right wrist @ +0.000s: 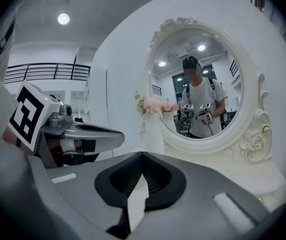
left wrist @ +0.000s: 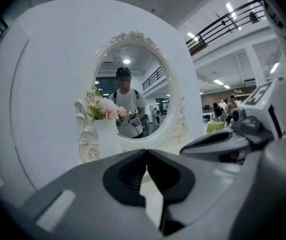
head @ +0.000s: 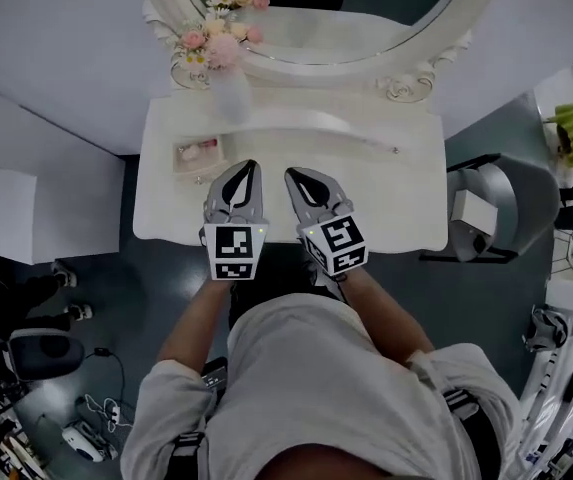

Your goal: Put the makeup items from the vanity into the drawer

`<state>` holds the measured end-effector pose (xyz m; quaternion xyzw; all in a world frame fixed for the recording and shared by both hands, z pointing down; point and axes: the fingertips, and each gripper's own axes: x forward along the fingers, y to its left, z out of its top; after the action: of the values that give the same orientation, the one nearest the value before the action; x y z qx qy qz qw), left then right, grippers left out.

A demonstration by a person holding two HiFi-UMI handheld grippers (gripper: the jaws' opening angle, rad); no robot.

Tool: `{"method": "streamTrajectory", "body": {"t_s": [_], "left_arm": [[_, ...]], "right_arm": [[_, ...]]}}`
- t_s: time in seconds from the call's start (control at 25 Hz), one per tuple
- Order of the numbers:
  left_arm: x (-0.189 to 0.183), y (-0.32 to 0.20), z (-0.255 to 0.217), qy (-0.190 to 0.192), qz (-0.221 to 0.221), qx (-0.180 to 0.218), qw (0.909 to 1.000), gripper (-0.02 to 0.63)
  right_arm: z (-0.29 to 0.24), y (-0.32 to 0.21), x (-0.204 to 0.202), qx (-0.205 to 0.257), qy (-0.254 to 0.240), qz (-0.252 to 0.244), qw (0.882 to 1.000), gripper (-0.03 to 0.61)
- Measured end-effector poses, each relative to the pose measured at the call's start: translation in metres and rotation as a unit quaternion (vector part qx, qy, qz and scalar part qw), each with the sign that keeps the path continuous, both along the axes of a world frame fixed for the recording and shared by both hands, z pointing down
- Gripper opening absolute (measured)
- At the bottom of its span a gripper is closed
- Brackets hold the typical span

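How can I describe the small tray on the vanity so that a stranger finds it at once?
Start at the white vanity below the oval mirror. On its left side, just in front of the vase of pink flowers, lies a small rectangular tray. It alone is low and open, with pinkish things inside.

Tray items [head: 198,150] indistinct, mirror [head: 336,8] cropped
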<state>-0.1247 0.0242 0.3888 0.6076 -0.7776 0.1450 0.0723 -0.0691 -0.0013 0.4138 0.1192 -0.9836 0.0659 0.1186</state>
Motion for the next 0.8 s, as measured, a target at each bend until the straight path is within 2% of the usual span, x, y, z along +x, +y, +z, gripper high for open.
{"method": "streamTrajectory", "body": {"t_s": [0.12, 0.2, 0.44, 0.8], "left_arm": [[0.012, 0.006, -0.009, 0.017, -0.037, 0.015, 0.9991, 0.003], [0.018, 0.009, -0.011, 0.043, -0.057, 0.024, 0.9972, 0.003], [0.043, 0.019, -0.015, 0.108, -0.077, 0.053, 0.9897, 0.003], [0.088, 0.008, -0.011, 0.091, -0.037, 0.048, 0.9940, 0.003]], "right_arm": [[-0.021, -0.006, 0.018, -0.001, -0.031, 0.005, 1.000, -0.003], [-0.033, -0.007, 0.028, 0.000, -0.047, 0.003, 0.999, -0.003], [-0.044, -0.008, 0.050, 0.008, -0.047, 0.018, 0.999, -0.002], [-0.046, -0.009, 0.084, 0.011, -0.050, 0.030, 0.998, -0.002]]}}
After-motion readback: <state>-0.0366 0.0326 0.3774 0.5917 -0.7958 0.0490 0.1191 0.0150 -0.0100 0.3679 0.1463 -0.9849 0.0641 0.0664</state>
